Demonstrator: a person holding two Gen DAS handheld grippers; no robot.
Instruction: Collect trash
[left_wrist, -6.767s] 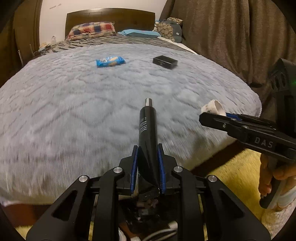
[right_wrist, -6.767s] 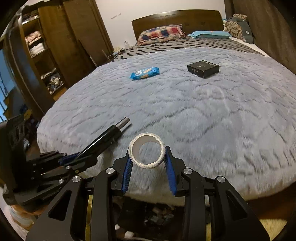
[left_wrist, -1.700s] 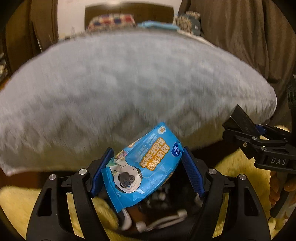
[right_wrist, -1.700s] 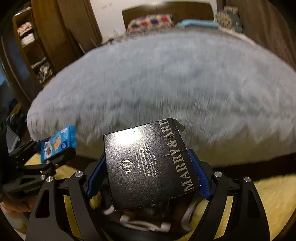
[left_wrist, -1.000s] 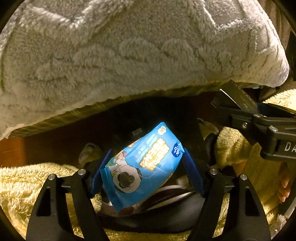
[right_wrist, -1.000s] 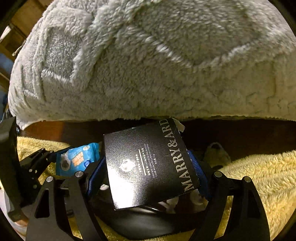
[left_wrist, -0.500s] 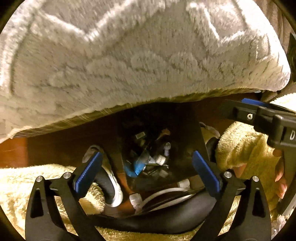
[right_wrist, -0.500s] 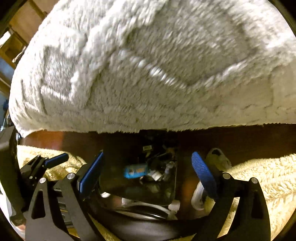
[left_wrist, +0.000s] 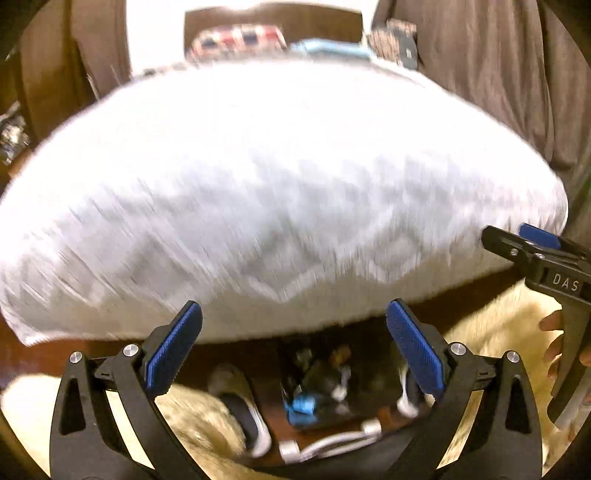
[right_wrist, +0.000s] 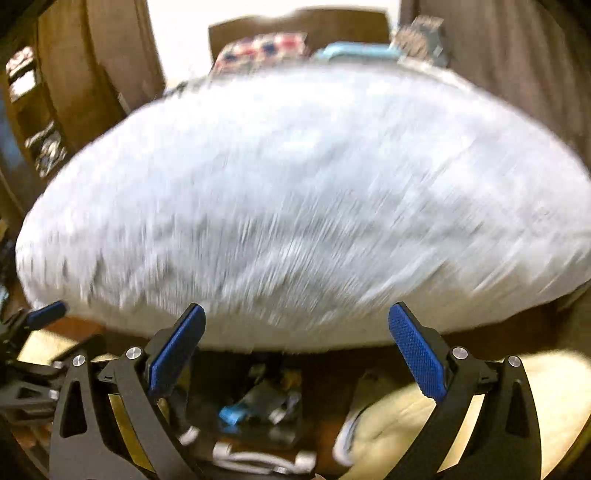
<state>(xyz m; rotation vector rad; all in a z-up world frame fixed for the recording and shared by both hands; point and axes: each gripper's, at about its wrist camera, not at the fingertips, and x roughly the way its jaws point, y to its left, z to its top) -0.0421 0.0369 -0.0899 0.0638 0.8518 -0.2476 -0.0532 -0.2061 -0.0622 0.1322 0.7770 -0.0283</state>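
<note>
My left gripper (left_wrist: 293, 310) is open with nothing between its blue pads. In the right wrist view my right gripper (right_wrist: 296, 310) is also bare, its jaws still opening. Both hang above a dark trash bin (left_wrist: 343, 391) on the floor at the foot of the bed. A blue snack packet (left_wrist: 301, 404) lies inside the bin among other blurred trash, and the packet (right_wrist: 231, 413) shows between the right jaws too. One of the right gripper's fingers (left_wrist: 537, 236) juts in at the right edge of the left wrist view.
A bed with a fluffy grey blanket (left_wrist: 280, 166) fills the view ahead, with pillows and a headboard beyond. A yellow rug (left_wrist: 491, 325) covers the floor; a shoe (left_wrist: 243, 406) and a white cable lie beside the bin. Brown curtain (left_wrist: 480, 55) right, wardrobe (right_wrist: 74, 74) left.
The packet and the black box left the jaws and dropped into the bin. Both grippers then opened wide, rose and tilted up, so the bed top is back in view.
</note>
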